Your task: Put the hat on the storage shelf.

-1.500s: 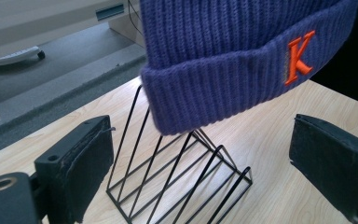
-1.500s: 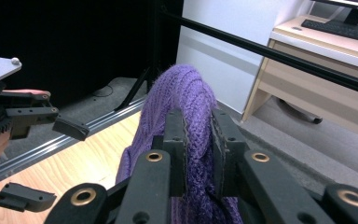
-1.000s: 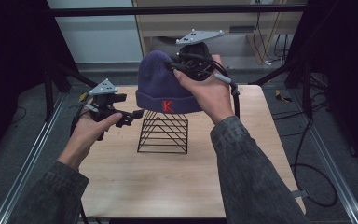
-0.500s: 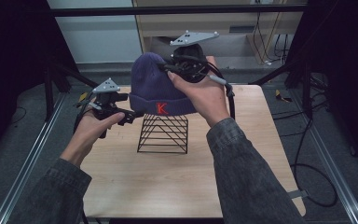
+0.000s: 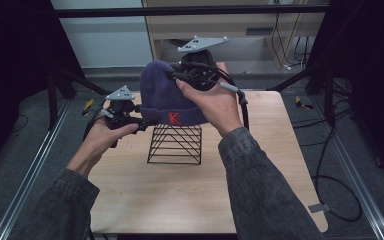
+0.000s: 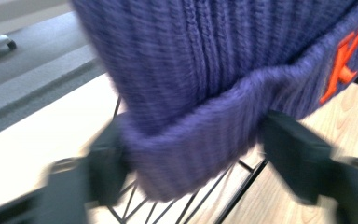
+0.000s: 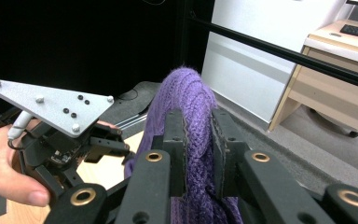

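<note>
fingers (image 7: 175,140) of the right gripper (image 7: 198,140) pinch the crown of the purple beanie (image 5: 167,97); the left gripper (image 6: 191,154) has just been closing its jaws around the folded cuff, touching it, above the black wire stand (image 5: 176,145) on the table (image 5: 280,165).

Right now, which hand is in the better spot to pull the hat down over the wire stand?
Probably the left. Its tongs have just been closing on the purple hat's folded brim, right above the wire stand. The right tongs only pinch the hat's top.
</note>
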`<state>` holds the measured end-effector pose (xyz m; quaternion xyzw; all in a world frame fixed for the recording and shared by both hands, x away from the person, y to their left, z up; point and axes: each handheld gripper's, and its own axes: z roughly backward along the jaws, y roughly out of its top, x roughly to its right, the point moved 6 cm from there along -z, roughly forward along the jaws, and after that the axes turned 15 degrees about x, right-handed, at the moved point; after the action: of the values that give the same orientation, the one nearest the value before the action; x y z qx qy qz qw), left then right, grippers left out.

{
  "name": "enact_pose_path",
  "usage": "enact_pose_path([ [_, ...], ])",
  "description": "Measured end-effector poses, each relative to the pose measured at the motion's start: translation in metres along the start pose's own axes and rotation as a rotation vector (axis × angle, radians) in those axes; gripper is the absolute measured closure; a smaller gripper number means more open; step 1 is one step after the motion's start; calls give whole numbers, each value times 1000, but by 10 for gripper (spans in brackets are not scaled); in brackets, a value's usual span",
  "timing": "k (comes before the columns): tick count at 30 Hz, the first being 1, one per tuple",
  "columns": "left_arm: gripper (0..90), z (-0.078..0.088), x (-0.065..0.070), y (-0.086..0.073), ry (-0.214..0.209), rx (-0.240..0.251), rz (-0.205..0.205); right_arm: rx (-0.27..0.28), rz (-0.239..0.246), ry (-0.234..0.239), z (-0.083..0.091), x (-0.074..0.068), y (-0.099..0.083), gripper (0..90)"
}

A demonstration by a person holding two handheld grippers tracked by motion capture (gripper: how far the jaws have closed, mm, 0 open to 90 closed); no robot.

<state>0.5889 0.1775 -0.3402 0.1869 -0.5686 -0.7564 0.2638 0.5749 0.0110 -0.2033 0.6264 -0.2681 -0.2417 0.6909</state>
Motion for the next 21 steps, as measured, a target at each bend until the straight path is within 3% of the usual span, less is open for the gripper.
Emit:
enact_pose_path([
  [4,600,2,0,3,35,16,-17,1,2,-7,2,2,1,781],
  [7,671,3,1,6,51,28,-22,2,2,-15,5,7,1,780],
  [21,703,21,6,14,80,20,-50,-19,-21,-62,6,26,-10,776],
])
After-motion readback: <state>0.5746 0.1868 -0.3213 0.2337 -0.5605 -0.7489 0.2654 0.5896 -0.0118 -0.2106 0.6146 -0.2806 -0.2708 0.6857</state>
